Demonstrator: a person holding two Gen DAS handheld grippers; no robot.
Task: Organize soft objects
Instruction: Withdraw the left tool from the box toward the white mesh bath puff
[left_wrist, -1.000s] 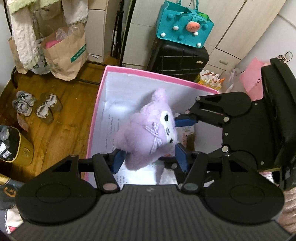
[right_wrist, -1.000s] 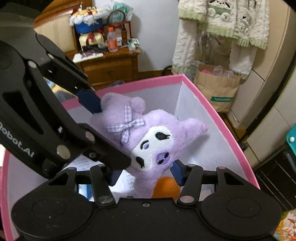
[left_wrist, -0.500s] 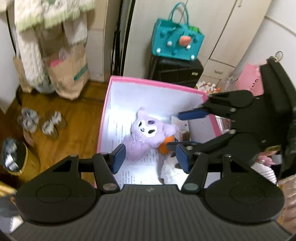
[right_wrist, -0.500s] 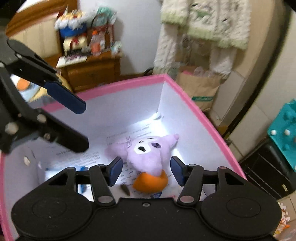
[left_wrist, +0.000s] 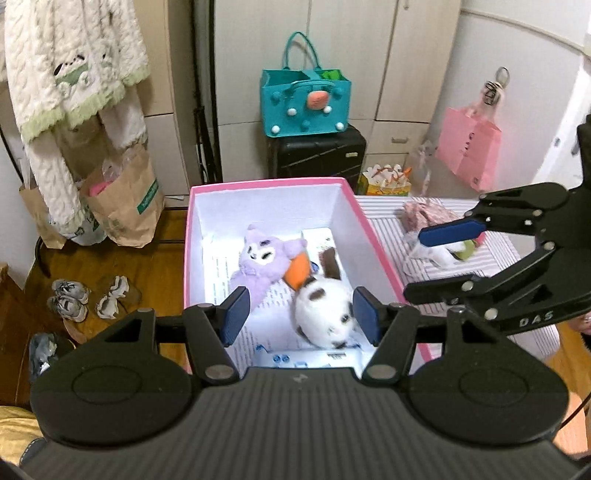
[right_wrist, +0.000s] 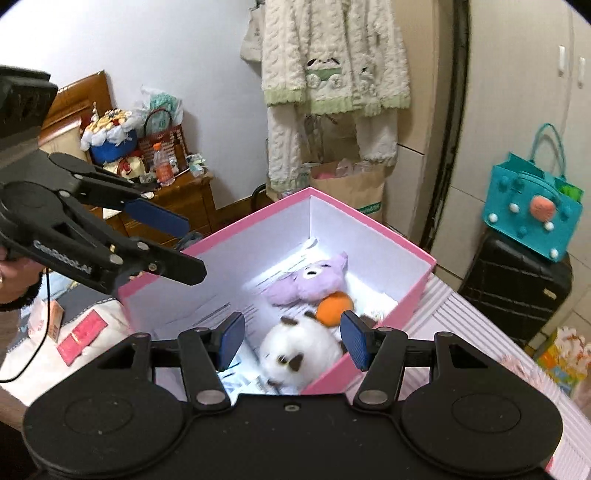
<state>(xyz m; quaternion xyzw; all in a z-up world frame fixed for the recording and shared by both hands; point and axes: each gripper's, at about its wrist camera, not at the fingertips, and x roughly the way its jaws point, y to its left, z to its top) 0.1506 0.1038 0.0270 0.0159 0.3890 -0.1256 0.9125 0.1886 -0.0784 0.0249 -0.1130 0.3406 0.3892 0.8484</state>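
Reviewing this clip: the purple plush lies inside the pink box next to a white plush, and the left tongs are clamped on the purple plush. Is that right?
Not quite. The left tongs hold nothing: in the left wrist view their jaws stand apart and empty above the pink box. The purple plush does lie inside it, next to the white plush.

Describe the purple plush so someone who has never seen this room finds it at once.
Find the pink box with white inner walls in front of the black suitcase. Inside, toward its far end, lies the purple plush, face up against an orange ball. It is the only lilac toy there; the white plush beside it has brown patches.
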